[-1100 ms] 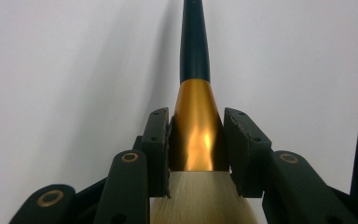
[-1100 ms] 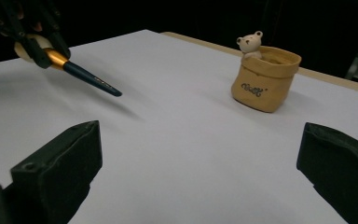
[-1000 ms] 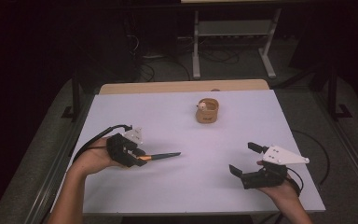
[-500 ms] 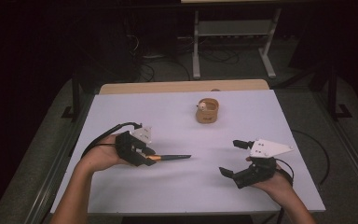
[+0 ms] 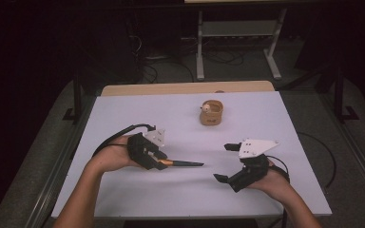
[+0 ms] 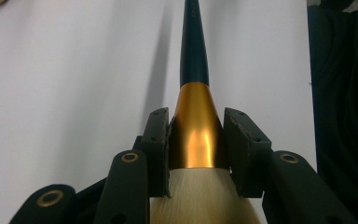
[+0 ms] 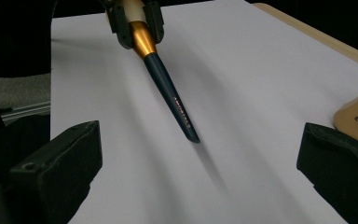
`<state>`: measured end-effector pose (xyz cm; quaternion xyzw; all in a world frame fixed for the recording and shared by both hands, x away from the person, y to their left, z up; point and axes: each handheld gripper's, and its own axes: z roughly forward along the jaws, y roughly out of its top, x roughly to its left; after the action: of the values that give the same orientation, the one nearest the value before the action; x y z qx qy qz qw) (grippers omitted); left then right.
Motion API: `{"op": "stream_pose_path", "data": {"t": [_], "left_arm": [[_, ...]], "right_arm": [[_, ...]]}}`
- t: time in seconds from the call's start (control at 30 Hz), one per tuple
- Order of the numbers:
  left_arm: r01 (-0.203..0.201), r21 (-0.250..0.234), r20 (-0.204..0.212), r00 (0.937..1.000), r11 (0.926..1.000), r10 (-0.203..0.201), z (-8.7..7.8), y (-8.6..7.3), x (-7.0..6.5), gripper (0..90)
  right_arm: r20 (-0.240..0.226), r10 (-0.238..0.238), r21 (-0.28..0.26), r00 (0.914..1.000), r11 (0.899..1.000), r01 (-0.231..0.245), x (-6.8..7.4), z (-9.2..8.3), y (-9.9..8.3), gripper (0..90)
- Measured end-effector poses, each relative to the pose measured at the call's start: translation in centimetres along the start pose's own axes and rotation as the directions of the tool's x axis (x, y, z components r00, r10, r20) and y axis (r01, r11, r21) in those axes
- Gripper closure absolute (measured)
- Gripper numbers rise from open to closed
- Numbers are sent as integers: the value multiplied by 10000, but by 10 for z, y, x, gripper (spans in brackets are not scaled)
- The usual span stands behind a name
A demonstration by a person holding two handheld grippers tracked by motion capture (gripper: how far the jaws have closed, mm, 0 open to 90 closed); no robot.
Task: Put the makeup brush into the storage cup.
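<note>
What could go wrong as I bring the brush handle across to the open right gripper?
The left gripper clamps the makeup brush on its tapered gold ferrule, so the brush may slide or pivot if nudged. The handle tip is narrow and the right gripper stands wide open, so a closing grab could miss or knock it sideways. The small tan holder could get bumped by the right jaw.

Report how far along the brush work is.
Done: the left gripper has the makeup brush off the table, jaws clamped on its gold ferrule, dark handle pointing at the right gripper. In hand: the right gripper's jaws stand open facing the handle tip, likely for a handover. Left: taking the handle, and probably moving it to the tan holder farther back.
</note>
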<state>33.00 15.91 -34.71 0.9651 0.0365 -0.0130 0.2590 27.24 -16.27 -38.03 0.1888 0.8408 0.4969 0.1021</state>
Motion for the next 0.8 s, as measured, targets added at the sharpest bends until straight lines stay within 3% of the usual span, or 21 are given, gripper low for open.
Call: {"op": "stream_pose_path", "data": {"t": [0.37, 0.6, 0.8], "left_arm": [[-226, -14, 262, 9994, 9997, 226, 4, 13, 0, 628], [-385, 108, 379, 9986, 9992, 381, 8, 19, 0, 627], [-497, 68, 467, 9977, 9987, 494, 11, 26, -1, 627]], "right_arm": [[-600, -106, 600, 9981, 9981, 142, -3, 17, 12, 0], [-867, -667, 966, 9940, 9925, 750, -4, 29, 20, 0], [-1266, -766, 1402, 9890, 9856, 943, -5, 42, 25, 28]]}}
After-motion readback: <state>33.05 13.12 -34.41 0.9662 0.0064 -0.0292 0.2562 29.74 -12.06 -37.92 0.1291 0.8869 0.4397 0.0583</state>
